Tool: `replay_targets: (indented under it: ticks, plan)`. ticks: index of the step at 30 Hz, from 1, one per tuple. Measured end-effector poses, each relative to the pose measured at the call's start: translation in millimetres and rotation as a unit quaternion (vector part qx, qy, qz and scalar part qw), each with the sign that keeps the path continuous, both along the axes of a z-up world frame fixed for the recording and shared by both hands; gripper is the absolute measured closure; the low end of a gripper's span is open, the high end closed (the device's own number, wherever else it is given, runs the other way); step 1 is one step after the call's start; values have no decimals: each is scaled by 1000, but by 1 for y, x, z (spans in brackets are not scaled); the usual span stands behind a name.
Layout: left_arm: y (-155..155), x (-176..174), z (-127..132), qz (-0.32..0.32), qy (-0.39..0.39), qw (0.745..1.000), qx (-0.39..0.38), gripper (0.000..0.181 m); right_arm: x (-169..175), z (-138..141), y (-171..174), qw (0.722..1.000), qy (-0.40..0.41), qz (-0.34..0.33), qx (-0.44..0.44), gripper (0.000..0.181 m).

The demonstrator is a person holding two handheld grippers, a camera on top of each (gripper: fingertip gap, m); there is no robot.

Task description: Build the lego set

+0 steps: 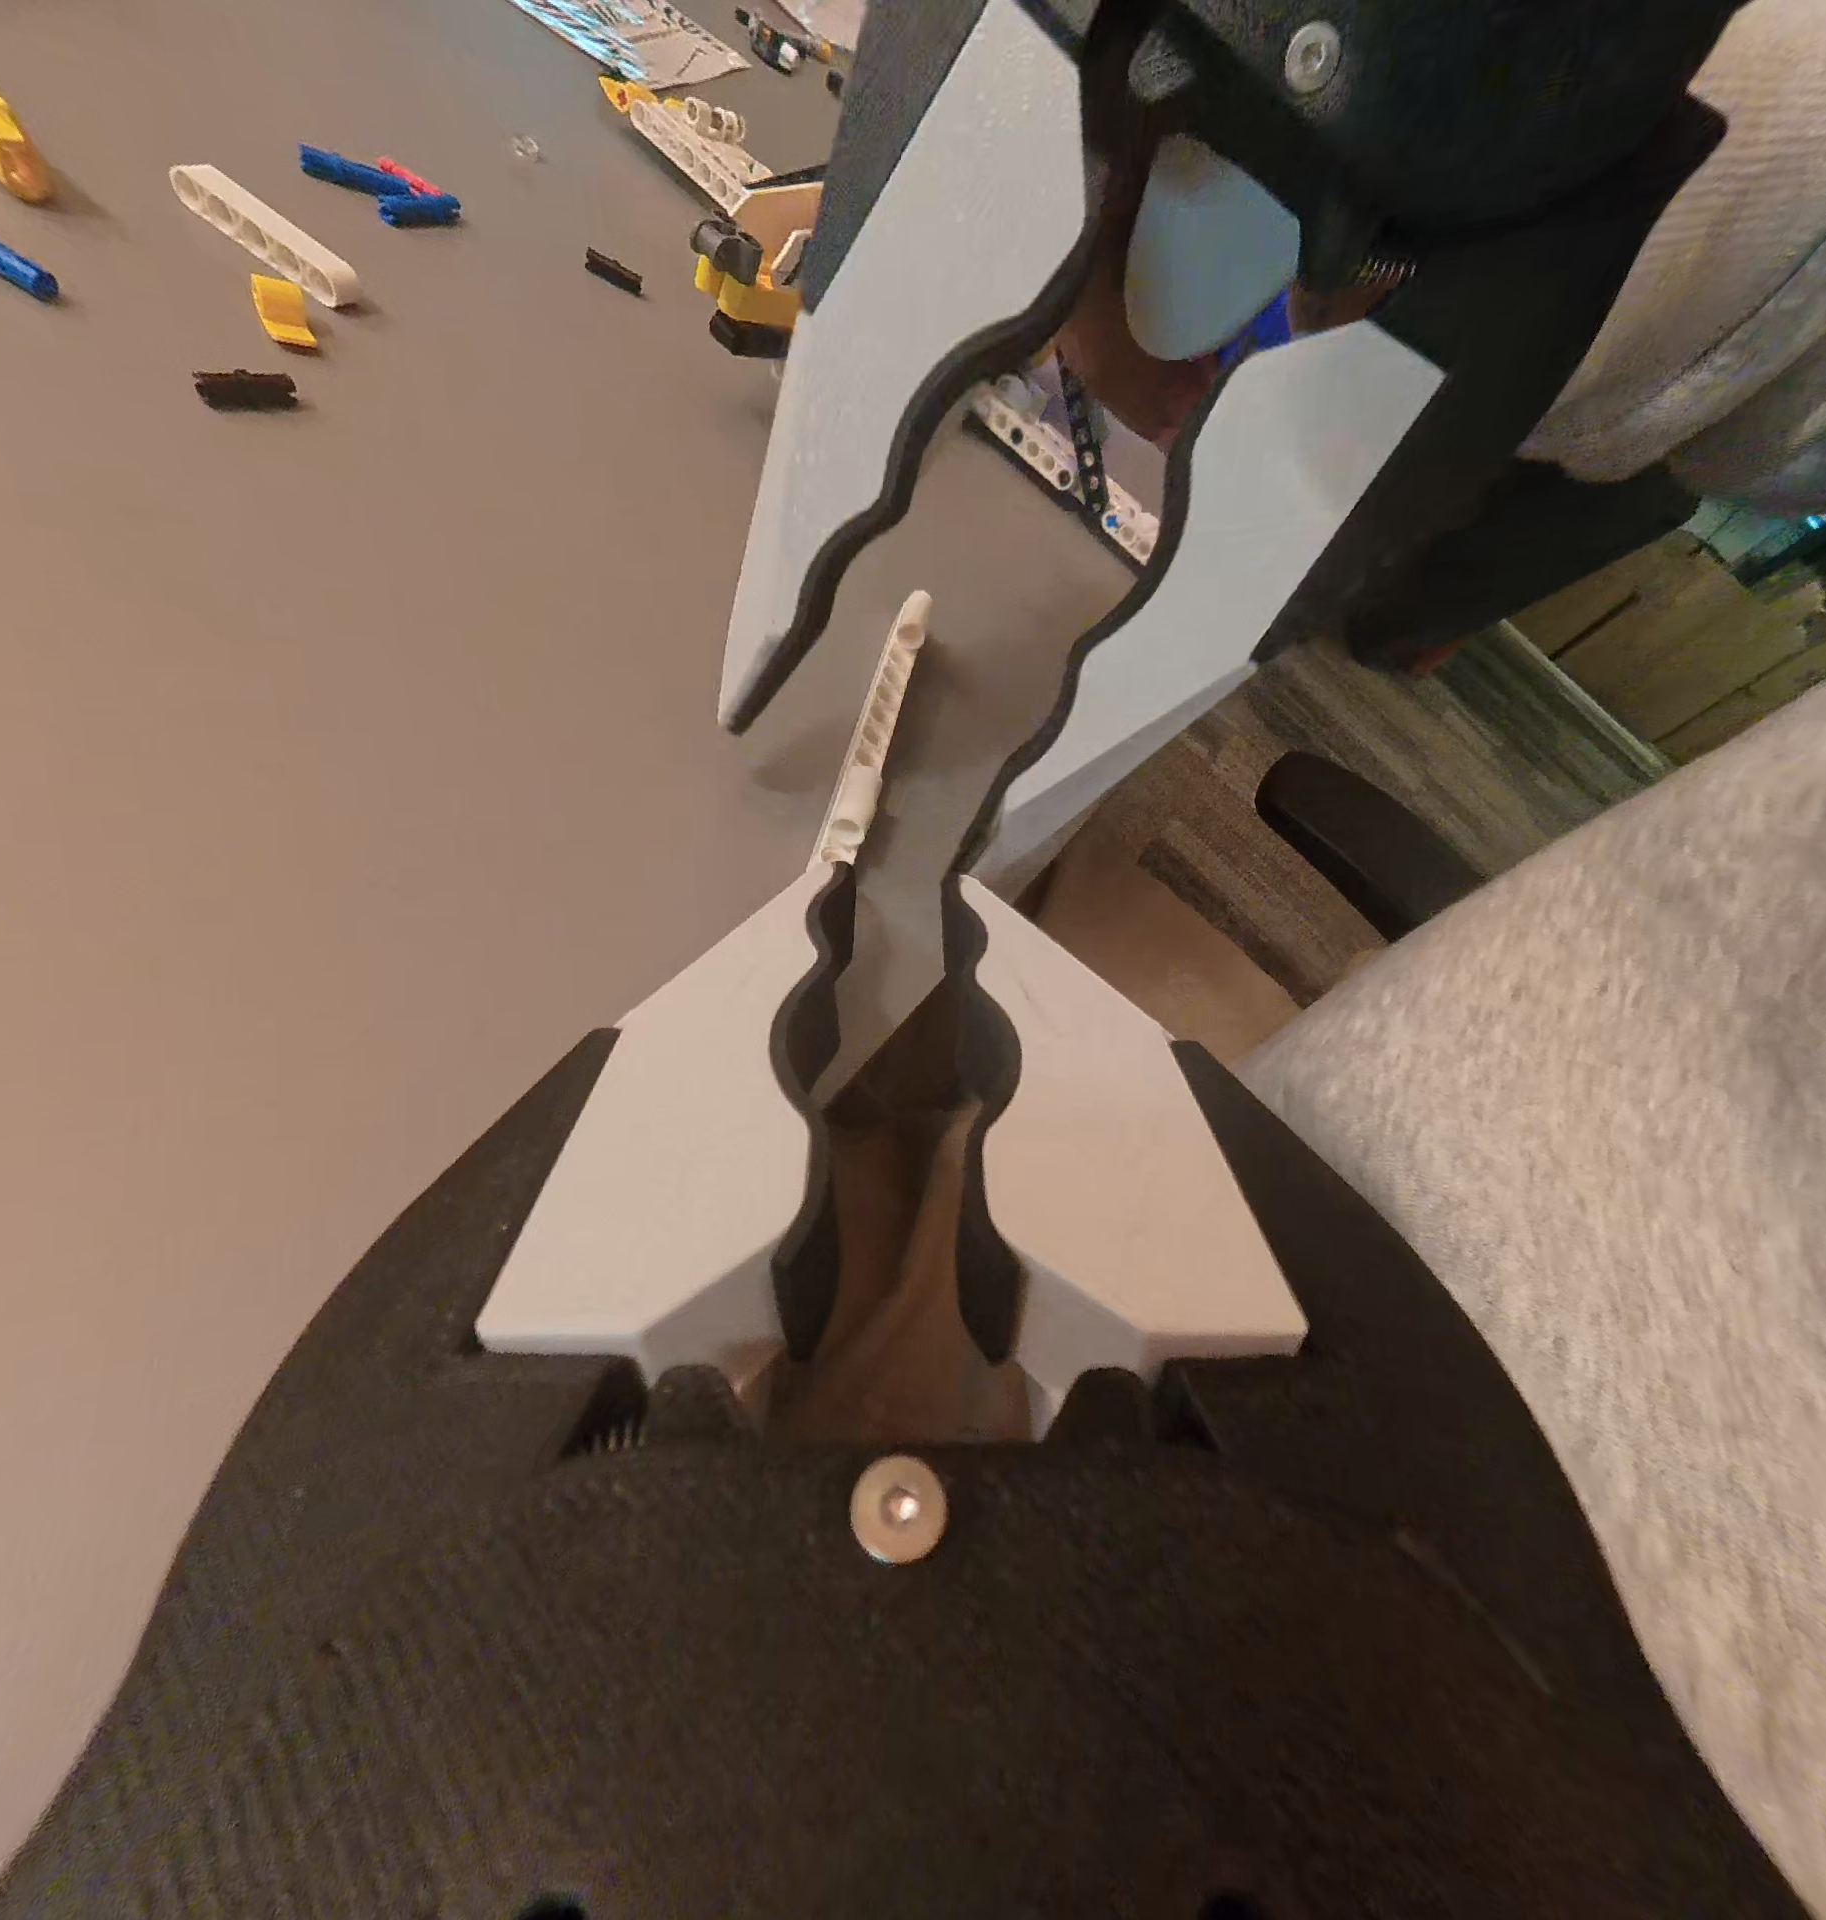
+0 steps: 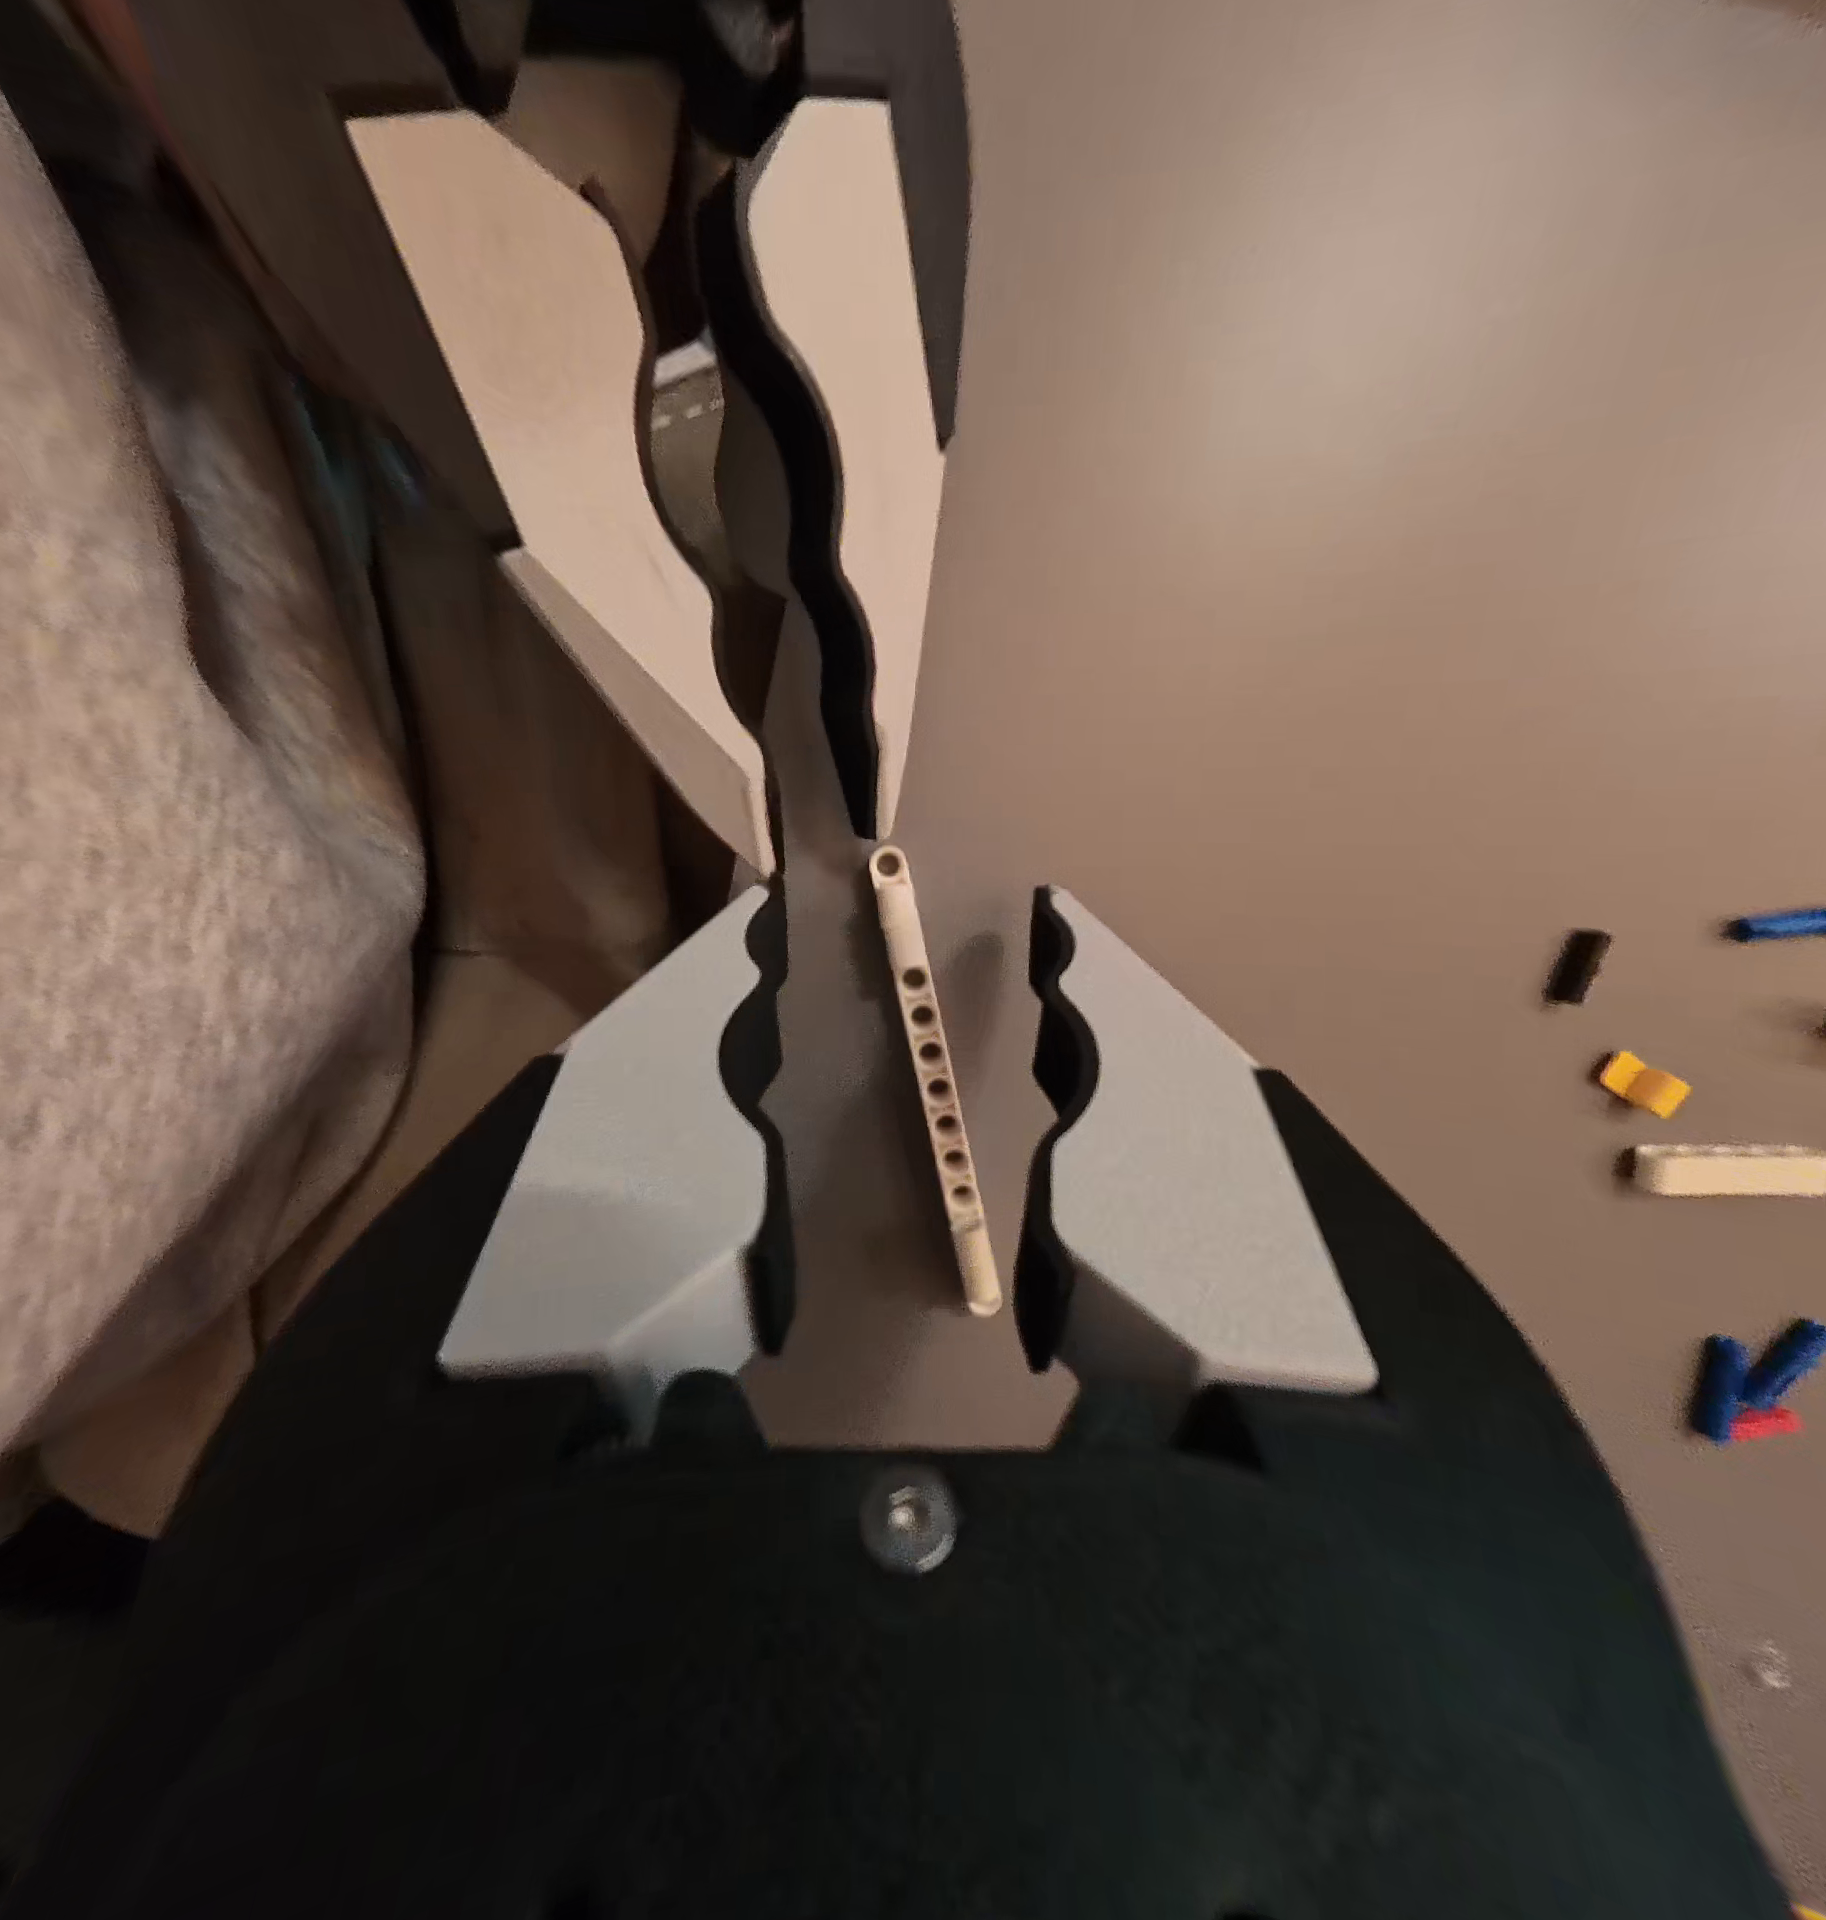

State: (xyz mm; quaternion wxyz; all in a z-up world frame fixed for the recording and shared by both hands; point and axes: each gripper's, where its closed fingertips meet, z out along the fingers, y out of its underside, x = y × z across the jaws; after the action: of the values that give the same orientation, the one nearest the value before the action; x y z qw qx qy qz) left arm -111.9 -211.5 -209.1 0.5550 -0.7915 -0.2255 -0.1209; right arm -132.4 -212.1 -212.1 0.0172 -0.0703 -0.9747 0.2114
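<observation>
We see our left tongs (image 1: 896,891) nearly shut and empty, tips meeting the right tongs (image 2: 907,906) at mid-frame. Those gape wide around the long white beam (image 2: 935,1081) lying on the grey worktop (image 2: 1408,520), touching nothing. Loose bricks (image 1: 265,237) lie scattered at upper left.
</observation>
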Motion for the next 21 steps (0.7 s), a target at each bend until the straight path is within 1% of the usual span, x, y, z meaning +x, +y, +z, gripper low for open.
replay_targets:
  ticks: [3, 7, 10, 12, 14, 17, 19, 21]
  plan:
    - [1, -2, 4, 7, -3, 1000, 10, 166, -1, 3, 10, 999, 3, -26, -36, 140]
    - [8, -5, 10, 15, 9, 1000, 12, 163, 1, 3, 15, 997, 25, -15, -68, 155]
    - [13, -9, 8, 22, 27, 999, -20, 165, 2, 2, 10, 996, 40, 3, -78, 159]
    - [11, -17, 5, 40, 54, 996, -58, 155, -1, 0, 9, 996, 52, 13, -74, 163]
    - [6, -19, 0, 34, 73, 992, -98, 152, -1, -2, 8, 995, 51, 22, -77, 166]
    - [6, -14, 0, 10, 77, 991, -107, 150, 0, -3, 5, 995, 42, 32, -86, 175]
    - [8, -16, 1, 5, 95, 990, -106, 151, 1, -3, 5, 995, 37, 35, -91, 176]
    - [8, -20, -4, 4, 112, 986, -121, 155, 1, -3, 5, 994, 31, 34, -97, 175]
